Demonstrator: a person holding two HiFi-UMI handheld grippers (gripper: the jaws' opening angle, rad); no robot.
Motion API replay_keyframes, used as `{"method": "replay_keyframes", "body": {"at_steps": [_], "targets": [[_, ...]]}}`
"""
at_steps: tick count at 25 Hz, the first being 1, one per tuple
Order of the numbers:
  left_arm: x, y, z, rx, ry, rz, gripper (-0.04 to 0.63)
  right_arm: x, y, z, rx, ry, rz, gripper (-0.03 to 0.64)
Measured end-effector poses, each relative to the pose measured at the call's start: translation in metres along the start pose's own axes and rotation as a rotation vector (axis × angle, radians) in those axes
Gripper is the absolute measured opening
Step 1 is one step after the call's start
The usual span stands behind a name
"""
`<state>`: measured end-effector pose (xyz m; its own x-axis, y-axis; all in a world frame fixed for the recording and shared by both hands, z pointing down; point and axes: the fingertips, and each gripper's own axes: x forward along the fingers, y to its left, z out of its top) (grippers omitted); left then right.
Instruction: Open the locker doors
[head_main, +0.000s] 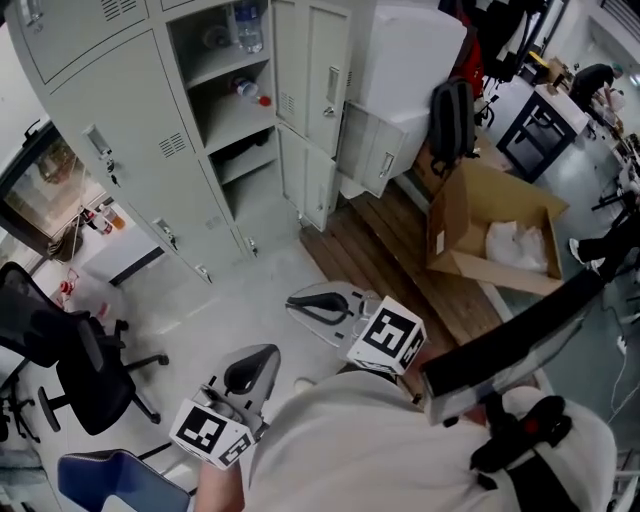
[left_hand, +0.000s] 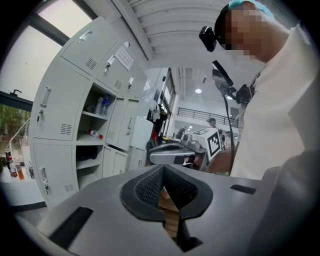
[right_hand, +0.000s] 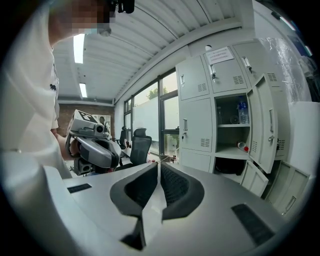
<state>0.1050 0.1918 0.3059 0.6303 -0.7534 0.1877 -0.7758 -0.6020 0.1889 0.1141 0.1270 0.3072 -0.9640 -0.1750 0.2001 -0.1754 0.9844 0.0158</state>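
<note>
Your left gripper and right gripper: both clenched, empty. Locker stands well ahead of them, its right-hand doors open. Bottles on upper shelves; dark lump below unreadable. Cardboard box, right of right gripper, holds white wrapping.

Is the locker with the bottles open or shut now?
Open. The locker door is swung out to the right, and the shelves show an upright bottle and a red-capped bottle lying down.
</note>
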Motion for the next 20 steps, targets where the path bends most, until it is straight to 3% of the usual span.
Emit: {"method": "replay_keyframes", "body": {"at_steps": [20], "targets": [[0.0033,0.0058,-0.0042,-0.014,0.010,0.009,0.011,0.0069,-0.0005,-0.0044,-0.018,0.017,0.026,0.026]]}}
